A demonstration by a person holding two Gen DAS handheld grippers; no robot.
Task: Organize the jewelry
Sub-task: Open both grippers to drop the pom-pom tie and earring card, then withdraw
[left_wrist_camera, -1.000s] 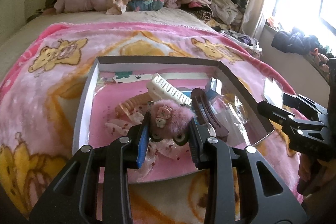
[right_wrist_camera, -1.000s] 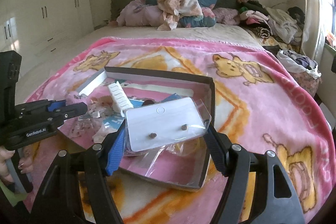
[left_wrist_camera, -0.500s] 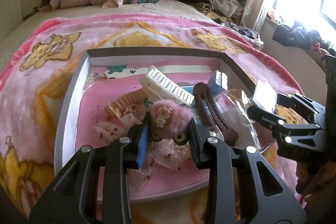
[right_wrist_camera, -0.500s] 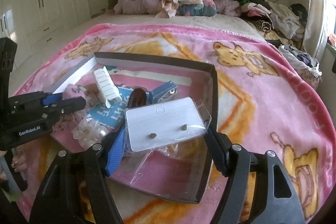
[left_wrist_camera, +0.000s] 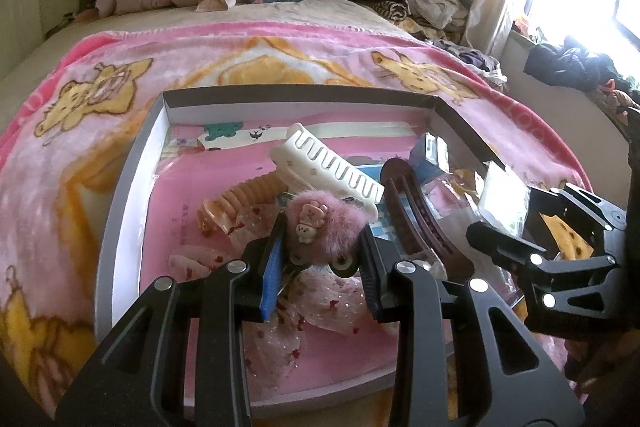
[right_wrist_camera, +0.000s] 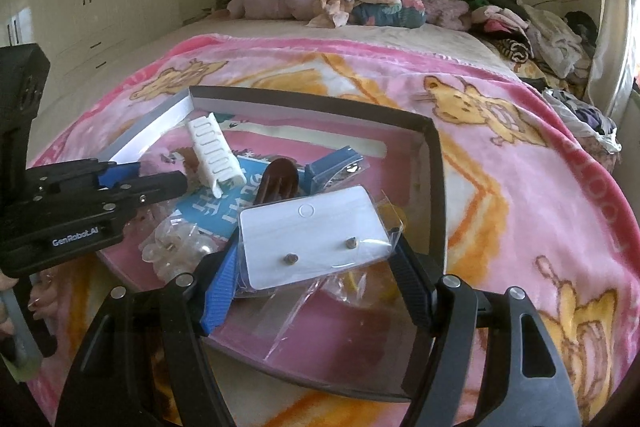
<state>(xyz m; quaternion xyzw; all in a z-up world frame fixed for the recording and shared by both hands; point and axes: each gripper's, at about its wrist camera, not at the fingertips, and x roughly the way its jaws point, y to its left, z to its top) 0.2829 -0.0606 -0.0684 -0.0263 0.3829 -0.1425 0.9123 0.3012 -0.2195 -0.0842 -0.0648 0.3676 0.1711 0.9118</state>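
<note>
Left gripper (left_wrist_camera: 322,259) clamped on fluffy pink pom-pom hair clip (left_wrist_camera: 324,223), small plastic bear charm on its fuzzy front, jaws narrowed onto both sides. Right gripper (right_wrist_camera: 316,275) closed on white earring card (right_wrist_camera: 314,241) in a crinkly clear plastic sleeve, two small metal studs showing on the flat rounded-corner card; jaws fairly wide, gripping the card's short edges.

Both held items sit above the shallow rectangular cardboard tray (left_wrist_camera: 120,211), grey outside, white inner walls, glossy pink printed floor. The tray lies on a plush pink cartoon-bear blanket (left_wrist_camera: 80,131) covering the bed.

In the tray: white ridged plastic claw clip (left_wrist_camera: 328,167) near centre; beige ribbed comb clip (left_wrist_camera: 236,199) just left of it; dark brown glossy oval barrette (left_wrist_camera: 416,211) toward the right wall; blue folded card (right_wrist_camera: 332,167) near the far right corner; clear bag of translucent beads (right_wrist_camera: 176,251) at the near left part; sheer pink sequinned fabric (left_wrist_camera: 320,303) under the left gripper.

Versus 1.0 s ago: tray fills more of both views, both grippers closer over it, grips unchanged; right gripper shows nearer the tray's right wall in left view.
</note>
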